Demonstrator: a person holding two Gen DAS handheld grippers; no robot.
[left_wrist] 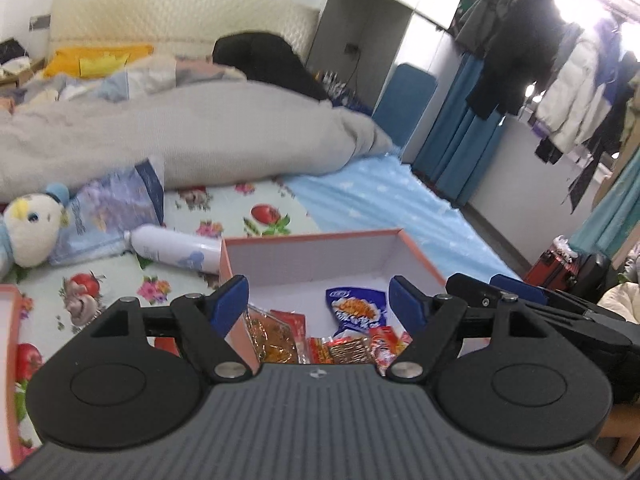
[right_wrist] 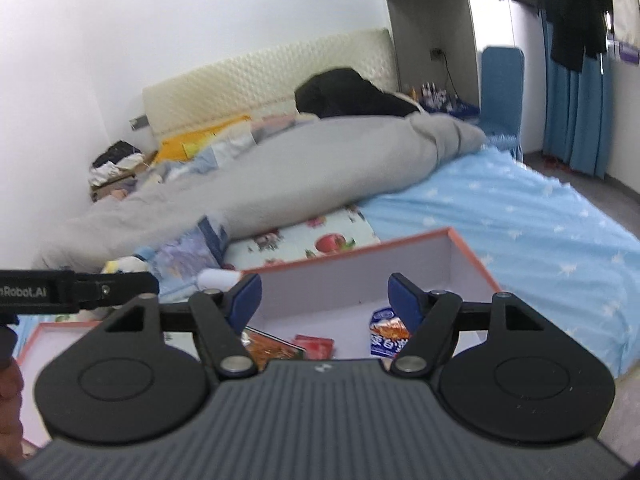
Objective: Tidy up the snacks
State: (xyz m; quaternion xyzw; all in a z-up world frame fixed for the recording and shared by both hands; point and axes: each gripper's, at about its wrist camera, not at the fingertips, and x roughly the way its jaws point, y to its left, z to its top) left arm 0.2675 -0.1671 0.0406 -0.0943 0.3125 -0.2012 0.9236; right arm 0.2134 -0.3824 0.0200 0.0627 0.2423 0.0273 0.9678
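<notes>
An orange-rimmed box with a white inside lies on the bed and holds snack packets: a blue packet, an amber packet and red packets. My left gripper is open and empty, above the box's near side. My right gripper is open and empty, also over the box. The blue packet, amber packet and a red packet show there. The right gripper's body shows at the left view's right; the left gripper's body at the right view's left.
The box lid lies left of the box. A white bottle, a blue bag and a plush bird lie behind on the floral sheet. A grey duvet covers the bed. Hanging clothes and a red suitcase stand right.
</notes>
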